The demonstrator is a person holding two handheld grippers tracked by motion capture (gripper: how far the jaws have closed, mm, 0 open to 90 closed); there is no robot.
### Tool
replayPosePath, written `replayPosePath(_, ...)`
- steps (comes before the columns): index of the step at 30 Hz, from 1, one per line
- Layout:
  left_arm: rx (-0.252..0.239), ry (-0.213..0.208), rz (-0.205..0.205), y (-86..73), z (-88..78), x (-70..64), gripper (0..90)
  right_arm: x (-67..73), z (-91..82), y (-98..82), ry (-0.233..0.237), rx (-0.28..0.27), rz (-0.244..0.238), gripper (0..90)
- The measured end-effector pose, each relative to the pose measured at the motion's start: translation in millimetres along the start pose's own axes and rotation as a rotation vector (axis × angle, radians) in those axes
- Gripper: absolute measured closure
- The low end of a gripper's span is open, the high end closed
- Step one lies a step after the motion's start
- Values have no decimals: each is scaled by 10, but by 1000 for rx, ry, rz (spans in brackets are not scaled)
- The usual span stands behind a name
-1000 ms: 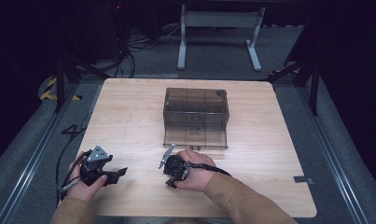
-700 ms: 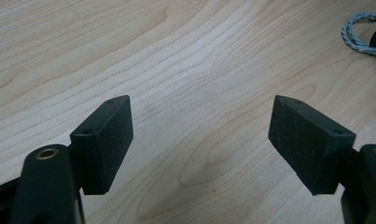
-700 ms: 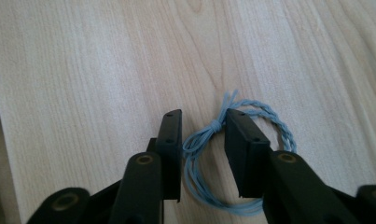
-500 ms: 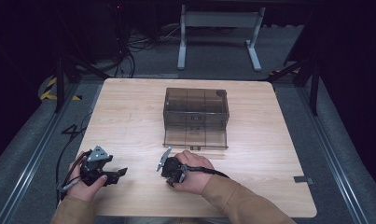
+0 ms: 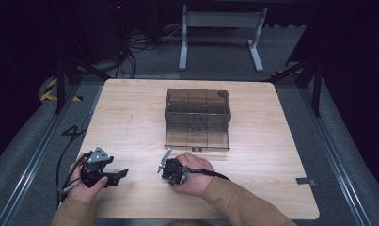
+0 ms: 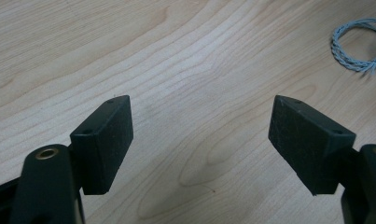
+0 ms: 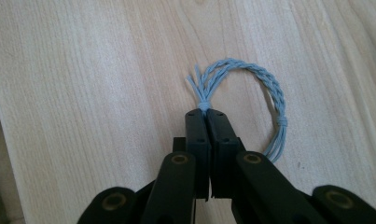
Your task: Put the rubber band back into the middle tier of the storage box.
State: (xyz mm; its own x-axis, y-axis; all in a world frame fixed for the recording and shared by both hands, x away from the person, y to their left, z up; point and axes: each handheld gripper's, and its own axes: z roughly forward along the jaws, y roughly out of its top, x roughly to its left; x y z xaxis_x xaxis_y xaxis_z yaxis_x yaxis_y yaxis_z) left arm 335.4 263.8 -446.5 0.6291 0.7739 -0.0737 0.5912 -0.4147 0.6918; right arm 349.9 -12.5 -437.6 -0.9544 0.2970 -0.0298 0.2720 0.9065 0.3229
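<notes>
The jaws of the left gripper [image 6: 202,144] stand wide apart with only bare wood between them; those of the right gripper [image 7: 205,114] have just been closing and now clench the knotted end of a light blue braided cord [image 7: 269,93]. In the high view, going left to right, the left gripper [image 5: 113,175] sits at the lower left of the wooden table [image 5: 130,117], the right gripper [image 5: 167,165] low in the middle, and a smoky transparent box [image 5: 197,115] stands above it at the centre, its front flap folded down close to that hand. Nothing lies between the two grippers. In the right gripper view the cord curls from the jaw tips up and round to the right, loose ends beside the right jaw. In the left gripper view the cord [image 6: 356,46] lies in the upper right corner, well clear of the jaws.
</notes>
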Motion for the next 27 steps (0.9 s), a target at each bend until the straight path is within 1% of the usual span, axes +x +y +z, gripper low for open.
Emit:
replayPosePath(9, -1, -1, 0, -1, -1, 4, 229, -5, -3, -1, 3, 4, 6, 896)
replayPosePath(10, -3, 0, -1, -2, 1, 4, 229, -10, -15, -5, 9, 6, 13, 896)
replayPosePath(13, -1, 0, 0, -2, 0, 5, 229, -16, -35, -8, 11, 0, 12, 897)
replayPosePath(14, -1, -1, -1, -2, 1, 4, 229, -19, -50, -7, 11, -3, 11, 896)
replayPosePath(15, -1, 0, 0, -2, 0, 5, 229, -11, -73, -3, 12, -8, 29, 896)
replayPosePath(16, -1, 0, -1, -2, 0, 4, 229, -27, -91, -4, 6, -14, 14, 896)
replayPosePath(18, -1, 0, 0, -1, -1, 3, 229, -26, -117, -3, 11, -21, 25, 897)
replayPosePath(19, -1, 0, 0, -1, -1, 3, 229, -32, -135, -4, 3, -25, 21, 896)
replayPosePath(20, -2, 1, -1, -1, 0, 2, 229, -29, -153, -2, 12, -30, 30, 897)
replayPosePath(21, -2, 1, -1, -1, 0, 1, 229, -38, -170, -5, 9, -31, 22, 896)
replayPosePath(22, 0, 1, -2, -1, 0, 1, 229, -33, -186, -4, 7, -39, 32, 897)
replayPosePath(23, 0, 1, -1, -1, 0, 2, 229, -40, -205, -6, 5, -39, 23, 896)
replayPosePath(24, 0, 1, -1, -1, 0, 2, 229, -35, -219, -4, 6, -46, 33, 896)
replayPosePath(27, 0, 1, -1, -1, 0, 3, 228, -44, -273, -1, 3, -57, 30, 896)
